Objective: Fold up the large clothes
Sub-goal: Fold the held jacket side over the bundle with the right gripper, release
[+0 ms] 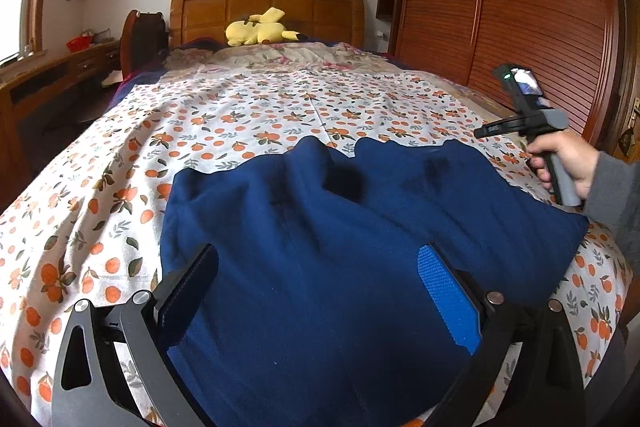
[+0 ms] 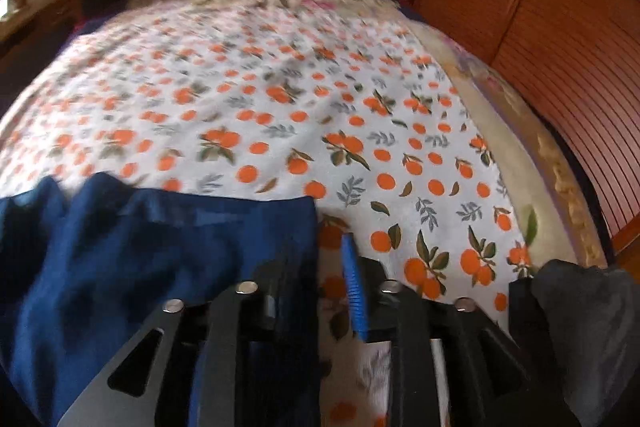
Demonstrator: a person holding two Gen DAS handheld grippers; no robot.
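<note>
Navy fleece, a large garment point(image 1: 340, 227), lies spread and rumpled on the near half of the bed point(image 1: 280, 99), over a sheet printed with oranges. The left tool point(image 1: 320, 291) hangs over the garment's near part with its jaws set wide and fabric bulging up between them, though neither pad appears to press on it, so it reads as released. The right tool point(image 2: 320, 275) sits at the garment's right edge, jaws partly parted with bare sheet showing in the gap; it grasps nothing, the cloth lying just beside its left finger. In the left wrist view the person's right hand point(image 1: 564, 163) holds that tool's handle above the garment's far right corner. The risk from here, as I judge it, is a lopsided fold: with the fleece already bunched in ridges, a pinch may catch only the top layer or a stray hump, and the lift would then drag the rest askew. Thick pile could also slip from a shallow bite at the hem.
</note>
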